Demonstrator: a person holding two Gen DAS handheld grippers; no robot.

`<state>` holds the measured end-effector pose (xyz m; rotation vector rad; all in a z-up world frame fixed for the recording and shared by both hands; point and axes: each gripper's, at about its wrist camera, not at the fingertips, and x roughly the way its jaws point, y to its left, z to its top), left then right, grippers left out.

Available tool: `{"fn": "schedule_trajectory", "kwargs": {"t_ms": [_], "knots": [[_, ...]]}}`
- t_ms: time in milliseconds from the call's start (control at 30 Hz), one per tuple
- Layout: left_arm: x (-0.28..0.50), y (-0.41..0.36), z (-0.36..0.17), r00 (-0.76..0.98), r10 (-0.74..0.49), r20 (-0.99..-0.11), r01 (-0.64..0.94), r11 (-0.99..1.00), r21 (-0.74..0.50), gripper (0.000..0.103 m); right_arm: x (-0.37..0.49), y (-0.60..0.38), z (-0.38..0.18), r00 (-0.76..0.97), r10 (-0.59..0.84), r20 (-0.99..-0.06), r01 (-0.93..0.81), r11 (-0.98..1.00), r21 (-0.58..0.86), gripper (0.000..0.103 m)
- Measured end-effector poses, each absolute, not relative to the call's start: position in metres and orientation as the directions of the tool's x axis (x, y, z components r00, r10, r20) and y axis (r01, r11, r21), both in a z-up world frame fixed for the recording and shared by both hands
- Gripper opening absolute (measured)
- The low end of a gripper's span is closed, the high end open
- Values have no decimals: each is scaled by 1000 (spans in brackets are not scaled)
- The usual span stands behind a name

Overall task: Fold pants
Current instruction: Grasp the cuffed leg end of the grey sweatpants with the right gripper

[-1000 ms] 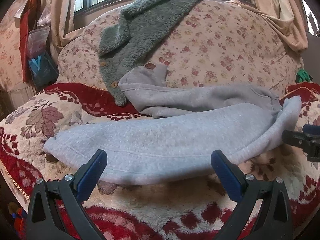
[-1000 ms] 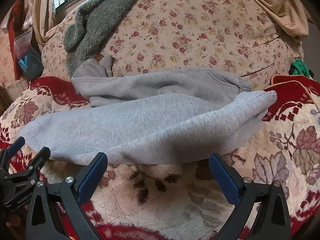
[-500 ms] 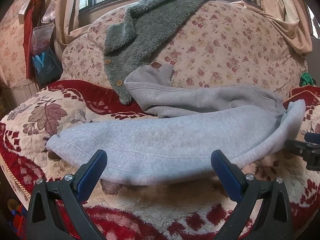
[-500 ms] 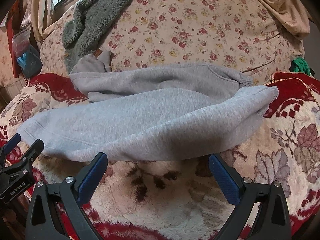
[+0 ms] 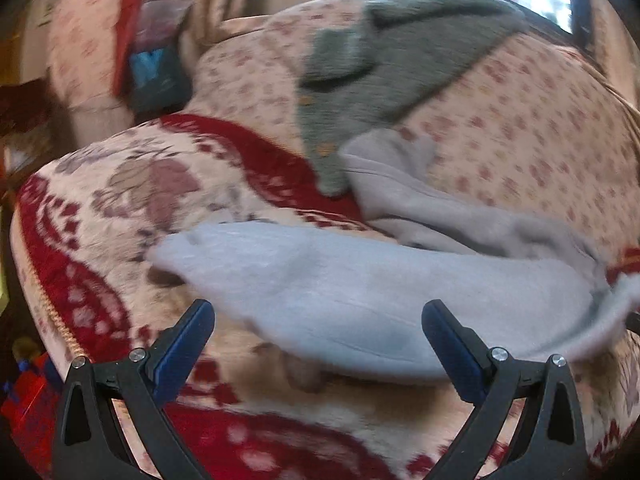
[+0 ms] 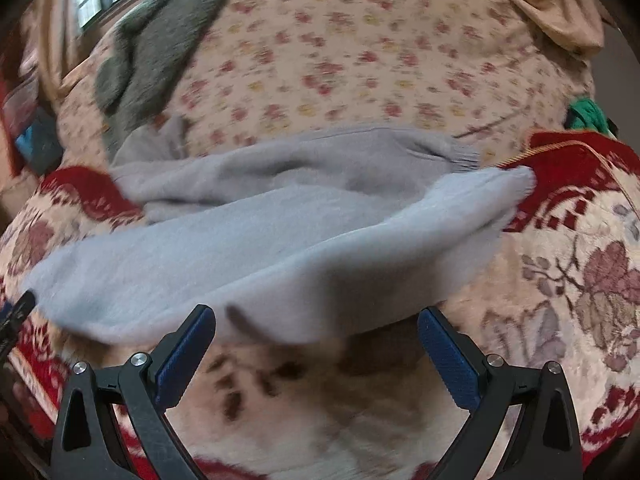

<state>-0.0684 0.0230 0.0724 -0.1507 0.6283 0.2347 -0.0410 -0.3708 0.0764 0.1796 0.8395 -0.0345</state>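
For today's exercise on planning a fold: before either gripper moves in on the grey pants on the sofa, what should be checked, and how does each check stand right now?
1. Left gripper jaws spread and holding nothing: ok.
2. Right gripper jaws spread and holding nothing: ok.
3. Pants already doubled leg over leg: ok; the upper leg lies across the lower one.
4. Cuffs lined up: not ok; the two ends sit apart.
5. Near edge of the pants free to grab: ok; nothing lies on it.
6. Green cardigan clear of the pants: not ok; its lower end meets the waist.
7. Sharp view for aiming: not ok; both views are blurred.
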Motion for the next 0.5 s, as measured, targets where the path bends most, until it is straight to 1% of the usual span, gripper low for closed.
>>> {"fn": "schedule_trajectory", "kwargs": {"t_ms": [67, 200, 333, 400, 500], "knots": [[-66, 36, 70, 765, 203, -612, -307, 949, -69, 103, -35, -391, 78, 663, 41, -748, 142, 974, 179, 103], [-62, 62, 64, 728, 220, -650, -377, 919, -112, 103, -16, -424, 77, 648, 77, -758, 196, 945, 263, 103], [-51, 80, 56, 694, 238, -680, -408, 908, -99, 103, 5, -443, 72, 615, 106, -781, 238, 919, 313, 103], [-44, 87, 50, 675, 226, -703, -411, 906, -103, 103, 14, -454, 69, 605, 123, -787, 262, 902, 343, 103], [-32, 97, 41, 658, 186, -730, -410, 901, -141, 103, 25, -464, 65, 581, 133, -803, 289, 888, 356, 103]]}}
